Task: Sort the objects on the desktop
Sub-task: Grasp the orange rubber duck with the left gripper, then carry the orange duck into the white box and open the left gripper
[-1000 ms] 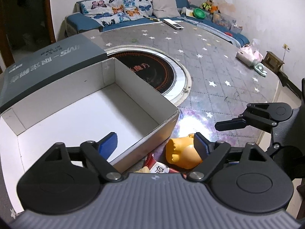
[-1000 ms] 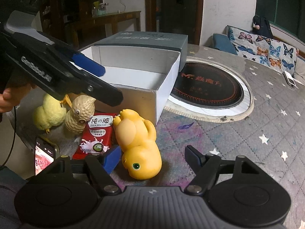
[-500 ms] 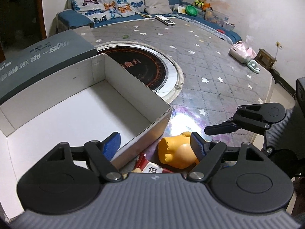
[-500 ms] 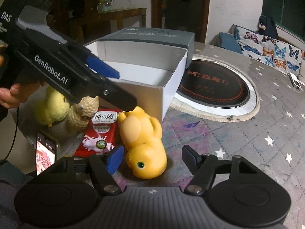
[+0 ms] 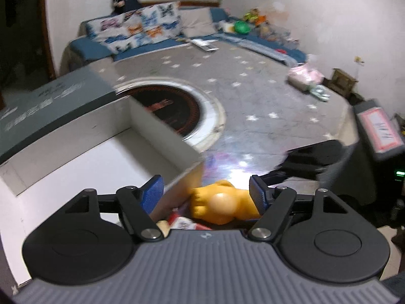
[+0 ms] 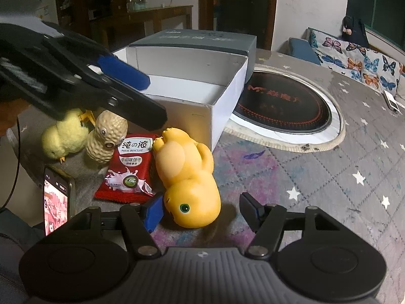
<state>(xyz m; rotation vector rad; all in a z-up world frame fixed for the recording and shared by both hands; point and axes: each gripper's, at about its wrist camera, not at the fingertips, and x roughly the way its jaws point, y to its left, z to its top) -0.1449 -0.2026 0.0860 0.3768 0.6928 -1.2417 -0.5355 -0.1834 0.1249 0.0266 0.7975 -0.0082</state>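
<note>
Star-patterned tabletop (image 6: 329,177): right gripper (image 6: 201,209) fingers spread around orange duck (image 6: 187,177), left gripper (image 5: 206,192) released above. Risk: rounded duck may squirt free on closing.

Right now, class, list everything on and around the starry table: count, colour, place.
Orange rubber dinosaur toy: one, lying beside the box.
Red milk biscuit packet: one, left of the dinosaur.
Tan peanut-shaped figure: one, behind the packet.
Pale yellow chick toy: one, beside the peanut.
Lit smartphone: one, at the table edge.
White open cardboard box: one, empty.
Left hand-held gripper: black, open.
Right hand-held gripper: black, open around the dinosaur's head.
</note>
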